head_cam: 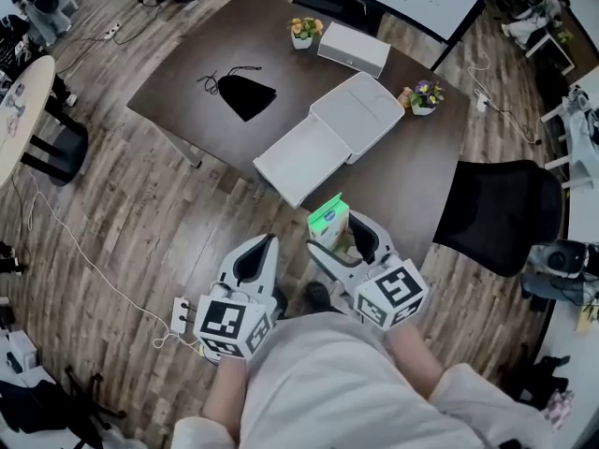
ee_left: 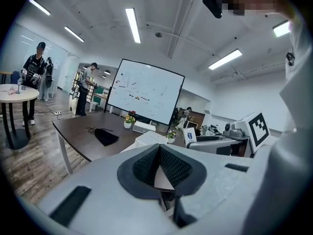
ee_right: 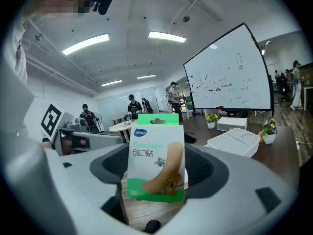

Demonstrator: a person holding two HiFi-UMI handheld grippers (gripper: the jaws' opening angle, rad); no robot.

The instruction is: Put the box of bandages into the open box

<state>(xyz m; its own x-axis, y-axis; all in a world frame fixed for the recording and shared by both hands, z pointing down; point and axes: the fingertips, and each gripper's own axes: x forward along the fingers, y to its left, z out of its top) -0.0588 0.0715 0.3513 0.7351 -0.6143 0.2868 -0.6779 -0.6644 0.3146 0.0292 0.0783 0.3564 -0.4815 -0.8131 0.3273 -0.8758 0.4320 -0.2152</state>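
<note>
A green-and-white box of bandages (head_cam: 329, 221) (ee_right: 155, 155) stands upright between the jaws of my right gripper (head_cam: 342, 237) (ee_right: 156, 175), which is shut on it, held in the air just short of the table's near edge. The open white box (head_cam: 328, 138) (ee_right: 234, 140) lies on the dark table (head_cam: 187, 82), lid folded out flat, a short way beyond the bandages. My left gripper (head_cam: 262, 248) (ee_left: 159, 153) hangs to the left of the right one over the floor, its jaws together with nothing in them. The left gripper view also catches the bandage box (ee_left: 191, 136).
A closed white box (head_cam: 354, 48), two small flower pots (head_cam: 304, 32) (head_cam: 423, 96) and a black drawstring pouch (head_cam: 245, 94) share the table. A black chair (head_cam: 501, 215) stands at the right. A power strip (head_cam: 180, 314) lies on the floor. People stand in the background.
</note>
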